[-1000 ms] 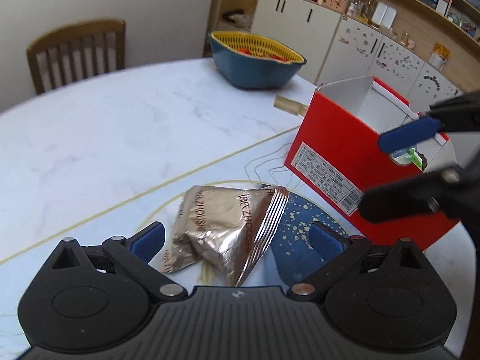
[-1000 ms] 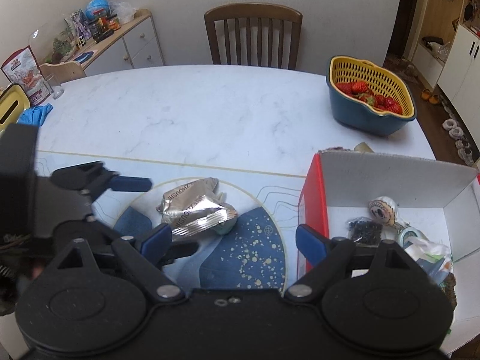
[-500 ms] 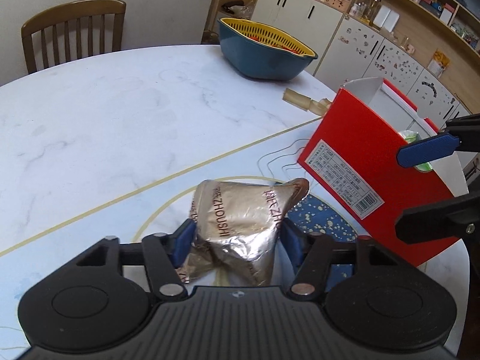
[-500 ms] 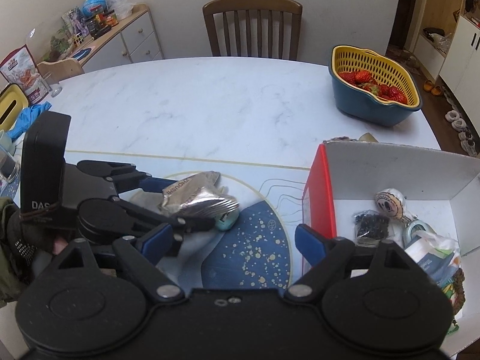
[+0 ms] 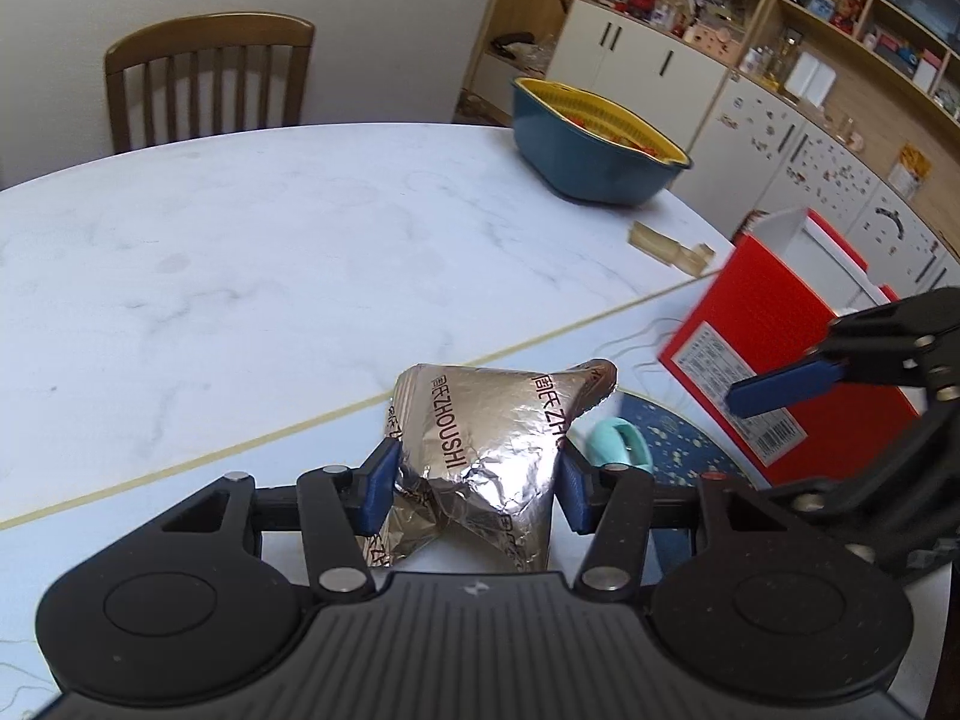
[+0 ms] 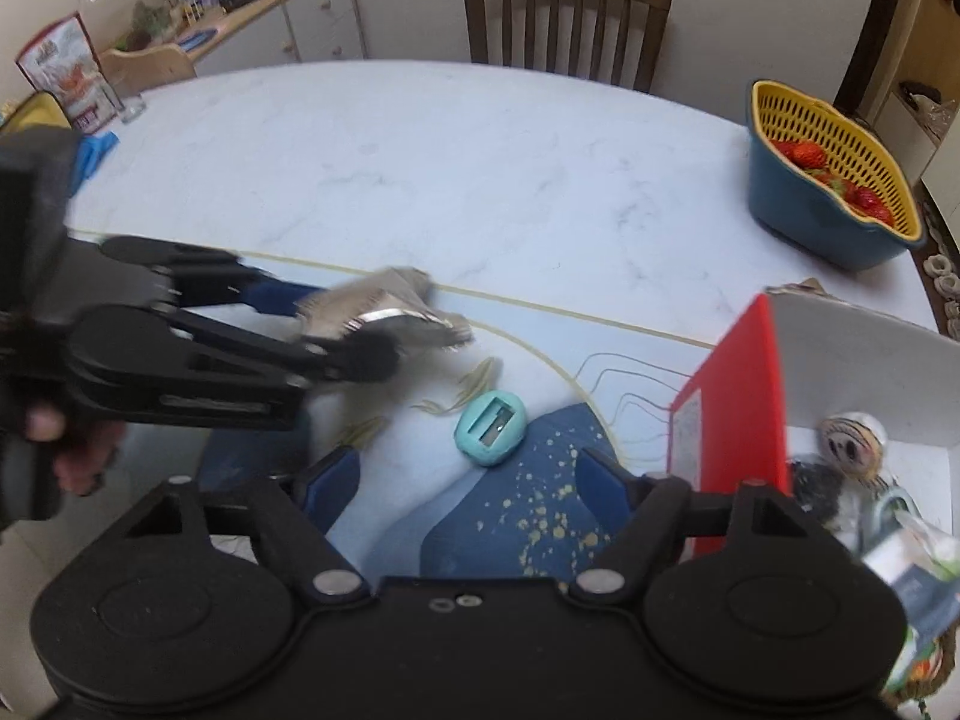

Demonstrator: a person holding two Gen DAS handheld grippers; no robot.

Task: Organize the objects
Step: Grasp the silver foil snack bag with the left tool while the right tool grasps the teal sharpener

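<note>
Both blue fingers [image 5: 379,483] of the left gripper [image 5: 474,486] are closing on the foil packet [image 5: 486,450], lifted off the tabletop [image 5: 252,252]. Right gripper [image 6: 462,480], closing with nothing inside, hovers above the teal sharpener [image 6: 492,427] beside the red box [image 6: 735,396].

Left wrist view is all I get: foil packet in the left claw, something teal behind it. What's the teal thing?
Observer: A pencil sharpener, slot side up, lying on the table.
Operator: Right claw on it?
Observer: No. The right claw is closing with nothing between its pads. The sharpener lies just ahead of its tips.
Operator: Red box empty?
Observer: No. The red box holds a small doll-faced figure, a dark item and some packets.
</note>
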